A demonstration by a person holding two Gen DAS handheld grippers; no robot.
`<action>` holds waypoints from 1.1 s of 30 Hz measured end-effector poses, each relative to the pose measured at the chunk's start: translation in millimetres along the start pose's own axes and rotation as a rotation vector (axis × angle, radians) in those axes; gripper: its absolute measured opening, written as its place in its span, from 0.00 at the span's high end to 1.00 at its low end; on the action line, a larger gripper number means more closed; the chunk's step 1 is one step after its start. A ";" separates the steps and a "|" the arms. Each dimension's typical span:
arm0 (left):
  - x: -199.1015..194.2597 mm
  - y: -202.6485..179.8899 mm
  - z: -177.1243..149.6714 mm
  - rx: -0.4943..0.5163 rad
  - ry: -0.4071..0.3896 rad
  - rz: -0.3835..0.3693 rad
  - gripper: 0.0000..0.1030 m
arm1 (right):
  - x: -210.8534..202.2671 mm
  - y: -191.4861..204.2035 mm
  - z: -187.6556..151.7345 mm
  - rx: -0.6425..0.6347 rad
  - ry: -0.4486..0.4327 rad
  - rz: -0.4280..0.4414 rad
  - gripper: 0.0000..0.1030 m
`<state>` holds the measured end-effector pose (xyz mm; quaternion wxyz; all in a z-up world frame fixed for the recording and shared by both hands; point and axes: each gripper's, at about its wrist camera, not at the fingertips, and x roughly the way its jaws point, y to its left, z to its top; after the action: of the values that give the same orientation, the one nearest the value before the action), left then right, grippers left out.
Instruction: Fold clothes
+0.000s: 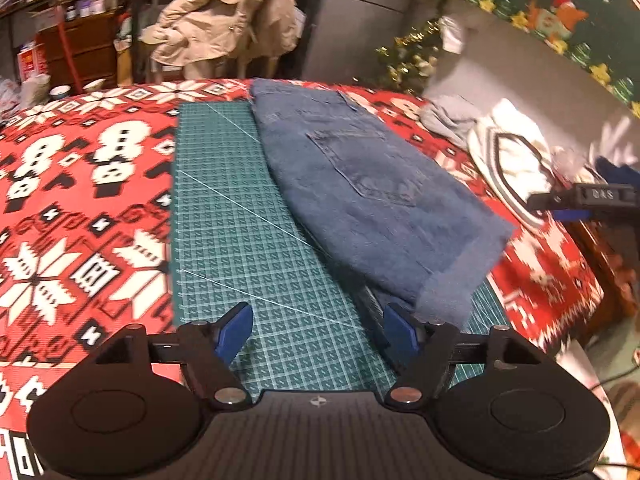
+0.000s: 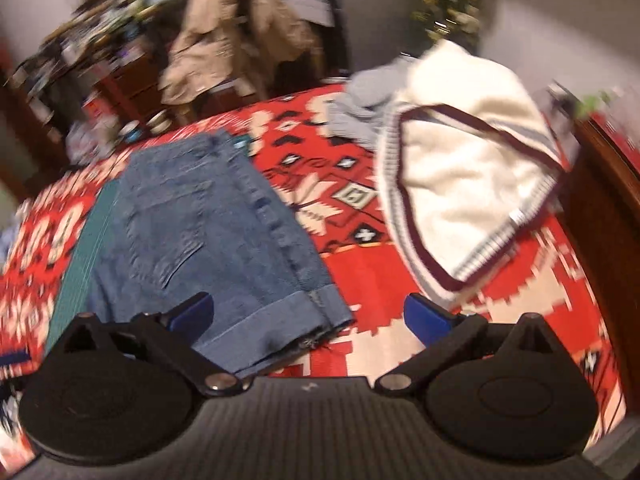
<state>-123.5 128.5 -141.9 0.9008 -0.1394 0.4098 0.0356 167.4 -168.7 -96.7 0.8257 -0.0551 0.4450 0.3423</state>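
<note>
Folded blue denim shorts [image 1: 360, 184] lie on a green cutting mat [image 1: 240, 220], back pocket up and cuffed hem toward me. They also show in the right wrist view [image 2: 208, 224]. A white knit vest with dark red and grey trim [image 2: 472, 184] lies crumpled to the right, with a grey garment [image 2: 364, 108] behind it. The vest also shows in the left wrist view [image 1: 512, 160]. My left gripper [image 1: 318, 328] is open and empty above the mat, near the hem. My right gripper [image 2: 308, 316] is open and empty, just above the hem's right corner. It also shows in the left wrist view [image 1: 576, 200].
A red, white and black patterned cloth [image 1: 80, 200] covers the table. A beige coat [image 1: 224, 16] hangs on a chair behind it. A dark wooden edge [image 2: 608, 216] stands at the right. Cluttered shelves [image 1: 68, 20] are at the back left.
</note>
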 end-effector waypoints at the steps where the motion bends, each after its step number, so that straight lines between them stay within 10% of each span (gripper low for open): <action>1: 0.6 -2.0 -1.3 0.011 -0.001 -0.009 0.31 | 0.5 -0.3 -1.0 -0.012 -0.005 0.017 0.01; 9: -1.2 -14.4 -0.2 0.030 -0.025 -0.069 0.29 | 11.4 -18.8 3.9 0.026 0.014 0.182 0.02; 19: -2.3 11.6 2.1 -0.168 0.005 -0.205 0.28 | 46.3 -25.1 12.5 -0.004 0.115 0.187 0.77; 33: 4.5 18.6 4.4 -0.195 0.030 -0.201 0.28 | 37.1 -24.0 17.8 -0.077 0.055 0.106 0.97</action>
<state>-120.7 147.4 -146.7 0.8757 -0.2672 0.4019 -0.0173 208.3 -160.8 -119.9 0.7912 -0.0723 0.4562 0.4009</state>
